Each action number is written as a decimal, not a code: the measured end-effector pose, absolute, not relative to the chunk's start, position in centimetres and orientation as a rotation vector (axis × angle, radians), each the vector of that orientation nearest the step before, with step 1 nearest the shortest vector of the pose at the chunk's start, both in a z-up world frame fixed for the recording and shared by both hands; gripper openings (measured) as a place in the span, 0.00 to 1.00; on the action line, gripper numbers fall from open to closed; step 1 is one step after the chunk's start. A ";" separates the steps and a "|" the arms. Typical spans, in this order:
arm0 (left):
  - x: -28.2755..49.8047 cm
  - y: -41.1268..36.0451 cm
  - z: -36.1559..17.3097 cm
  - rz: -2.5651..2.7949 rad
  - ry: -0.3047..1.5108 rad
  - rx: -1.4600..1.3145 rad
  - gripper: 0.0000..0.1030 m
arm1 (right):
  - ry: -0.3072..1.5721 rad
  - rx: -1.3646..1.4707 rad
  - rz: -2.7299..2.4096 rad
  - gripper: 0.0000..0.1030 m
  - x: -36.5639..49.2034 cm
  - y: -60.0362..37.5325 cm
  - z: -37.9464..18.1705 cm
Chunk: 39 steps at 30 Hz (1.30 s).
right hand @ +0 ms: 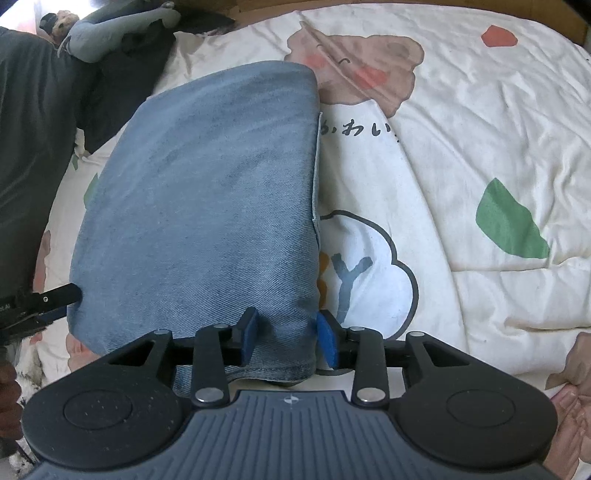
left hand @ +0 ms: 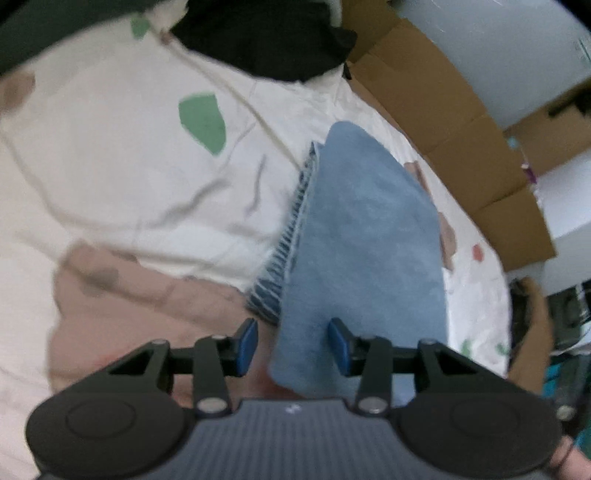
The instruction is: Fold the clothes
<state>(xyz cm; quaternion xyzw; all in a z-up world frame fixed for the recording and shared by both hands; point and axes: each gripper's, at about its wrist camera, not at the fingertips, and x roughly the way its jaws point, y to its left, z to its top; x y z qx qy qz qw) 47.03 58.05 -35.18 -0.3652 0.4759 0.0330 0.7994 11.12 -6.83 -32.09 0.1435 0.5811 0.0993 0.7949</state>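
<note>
A folded blue denim garment lies on the printed white quilt. My right gripper is at its near right corner. It is open, with the left pad on the cloth and the right pad at the cloth's side edge. In the blurred left wrist view the denim garment runs away from me over a blue-and-white striped cloth. My left gripper is open, with the denim's near corner loose between its pads. Its fingertips also show at the denim's left edge.
A dark garment lies at the far end of the quilt. Brown cardboard boxes line the bed's right side. A grey plush toy and dark cloth are on the left. A hand holds the right gripper.
</note>
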 end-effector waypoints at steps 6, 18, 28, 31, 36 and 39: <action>46.8 58.0 -35.0 0.044 1.042 -0.793 0.23 | 1.257 0.337 0.209 0.41 11.8 -6.8 -31.8; 48.3 58.3 -32.2 0.043 1.098 -0.626 0.43 | 1.179 0.450 0.216 0.43 13.9 -8.8 -31.9; 52.6 59.2 -33.2 0.039 1.081 -0.592 0.56 | 1.112 0.533 0.229 0.56 16.7 -10.4 -33.7; 54.2 59.1 -34.2 0.014 1.083 -0.594 0.56 | 1.107 0.560 0.252 0.56 17.5 -10.3 -34.5; 56.0 58.7 -35.9 -0.019 1.078 -0.636 0.61 | 1.088 0.558 0.278 0.56 18.8 -9.7 -35.4; 57.0 58.5 -36.7 -0.027 1.083 -0.649 0.66 | 1.075 0.581 0.295 0.56 19.5 -9.7 -35.9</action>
